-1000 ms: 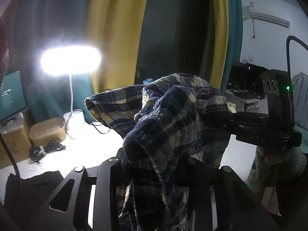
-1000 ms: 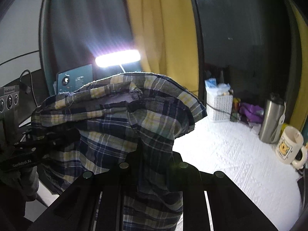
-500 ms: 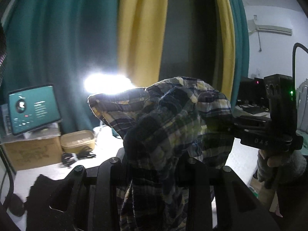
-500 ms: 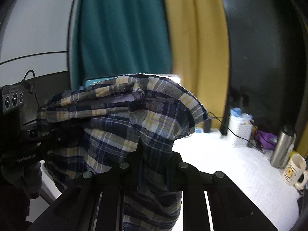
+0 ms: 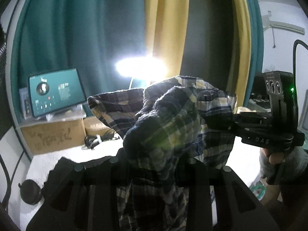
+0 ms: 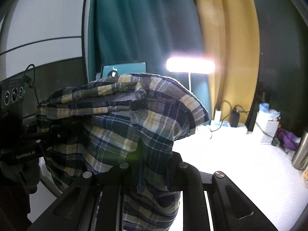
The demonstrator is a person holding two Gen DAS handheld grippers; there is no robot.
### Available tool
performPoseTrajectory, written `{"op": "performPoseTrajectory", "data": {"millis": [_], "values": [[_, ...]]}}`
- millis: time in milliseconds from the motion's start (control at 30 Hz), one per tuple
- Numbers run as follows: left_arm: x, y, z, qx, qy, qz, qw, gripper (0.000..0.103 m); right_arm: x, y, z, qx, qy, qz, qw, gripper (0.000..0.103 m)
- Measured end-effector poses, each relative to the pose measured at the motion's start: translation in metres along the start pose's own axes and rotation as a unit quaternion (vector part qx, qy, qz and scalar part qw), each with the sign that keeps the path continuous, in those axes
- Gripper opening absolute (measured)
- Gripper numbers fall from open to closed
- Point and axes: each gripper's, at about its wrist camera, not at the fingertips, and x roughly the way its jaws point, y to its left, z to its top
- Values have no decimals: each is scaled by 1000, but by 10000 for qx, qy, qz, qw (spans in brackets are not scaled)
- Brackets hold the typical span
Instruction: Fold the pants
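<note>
The plaid pants (image 5: 173, 127), navy, yellow and white, hang bunched in the air between both grippers. My left gripper (image 5: 154, 165) is shut on the cloth, which covers its fingertips. My right gripper (image 6: 152, 165) is also shut on the pants (image 6: 119, 127), near a button at the waistband. In the left wrist view the right gripper (image 5: 221, 123) grips the cloth from the right. In the right wrist view the left gripper (image 6: 50, 136) grips it from the left. The pants' lower part hangs out of sight.
A white table (image 6: 240, 165) lies below with a bright lamp (image 5: 140, 68), a teal screen (image 5: 55, 94) on a cardboard box (image 5: 52, 136), a dark garment (image 5: 61, 169), cables, a white basket (image 6: 267, 129) and a steel flask (image 6: 301, 154). Teal and yellow curtains hang behind.
Both grippers, still holding the pants, have lifted and turned left; the lamp and screen have shifted right in both views. The grip on the cloth is unchanged.
</note>
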Motion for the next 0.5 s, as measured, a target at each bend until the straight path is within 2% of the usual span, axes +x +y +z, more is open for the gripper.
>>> {"op": "performPoseTrajectory", "data": {"millis": [500], "values": [[72,31,-24,-315,910,6,9953,30,103,-29,-22,452,855,176,9952,18]]}}
